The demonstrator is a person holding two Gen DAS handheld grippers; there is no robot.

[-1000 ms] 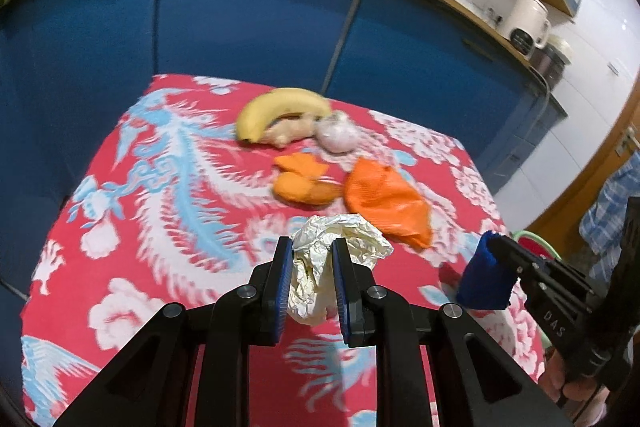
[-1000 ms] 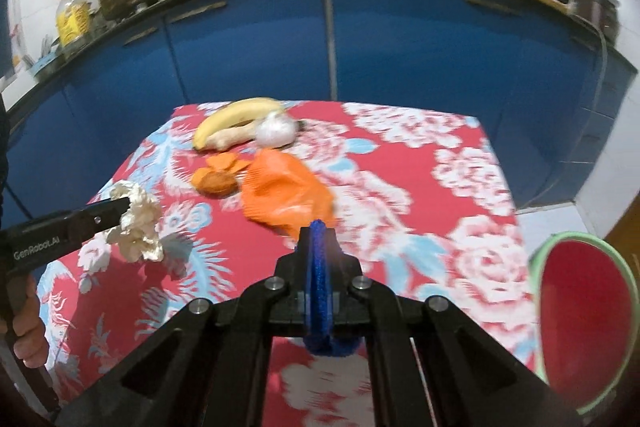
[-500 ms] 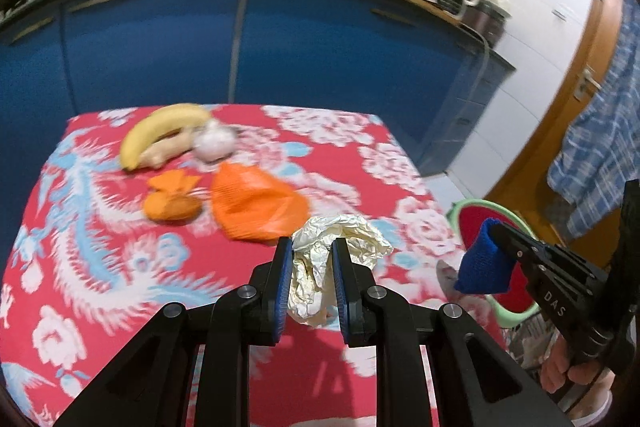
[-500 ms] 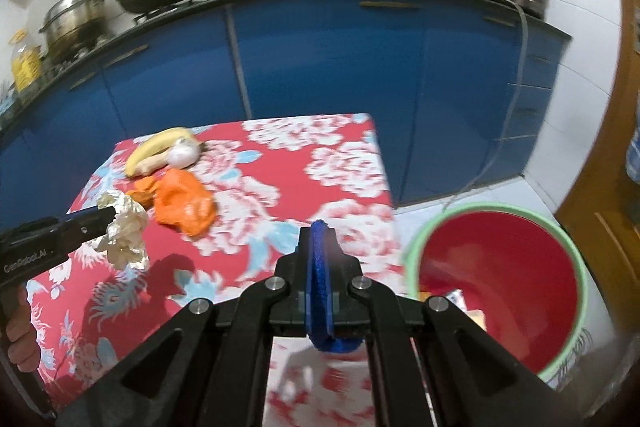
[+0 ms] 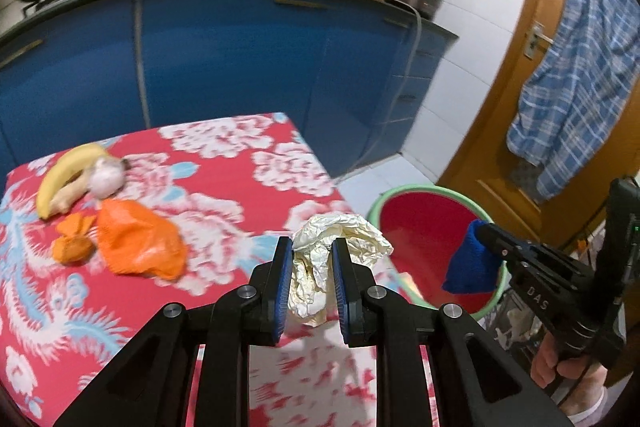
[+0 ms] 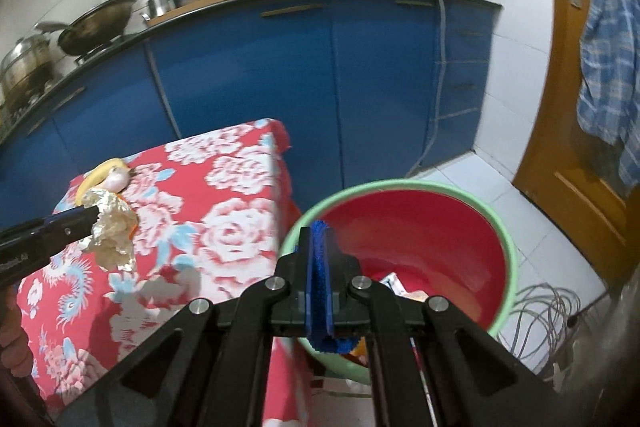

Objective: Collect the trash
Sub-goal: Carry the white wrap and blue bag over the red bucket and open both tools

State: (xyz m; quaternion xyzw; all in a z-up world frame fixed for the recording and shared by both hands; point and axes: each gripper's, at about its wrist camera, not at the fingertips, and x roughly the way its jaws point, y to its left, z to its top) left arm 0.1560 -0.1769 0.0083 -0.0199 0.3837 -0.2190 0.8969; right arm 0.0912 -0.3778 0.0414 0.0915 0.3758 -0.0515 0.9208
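From the left wrist view, the left gripper (image 5: 310, 269) has its blue pads pinched in on a crumpled ball of foil-like wrapper (image 5: 338, 247), jaws only a little apart with the wad filling the gap, and it hangs over the near right corner of the table with the red floral tablecloth (image 5: 240, 163). Just past that corner, on the floor, stands the red bucket with the green rim (image 5: 424, 223), so I'd judge this piece is on its way to the bin but not yet over it. The right gripper (image 5: 478, 227) shows at the right, clamped on a small blue scrap (image 5: 470, 269) in front of the bucket's mouth; the letters "DAS" can be read on its black body. On the cloth an orange plastic bag (image 5: 138, 247) and some orange peel (image 5: 74, 241) wait to be collected, beside a banana (image 5: 64, 179), a ginger root (image 5: 68, 201) and a garlic bulb (image 5: 106, 179), which look like food rather than rubbish. From the right wrist view, the right gripper (image 6: 318, 231) is closed tight on the blue scrap (image 6: 320, 263), right above the near rim of the bucket (image 6: 400, 185), which already has a few bits of litter at the bottom. The left gripper (image 6: 96, 217) comes in from the left with the wrapper (image 6: 112, 233) above the cloth; its side carries writing I can only partly make out, ending in "AI". By my reckoning two pieces are about to go in and two are left.
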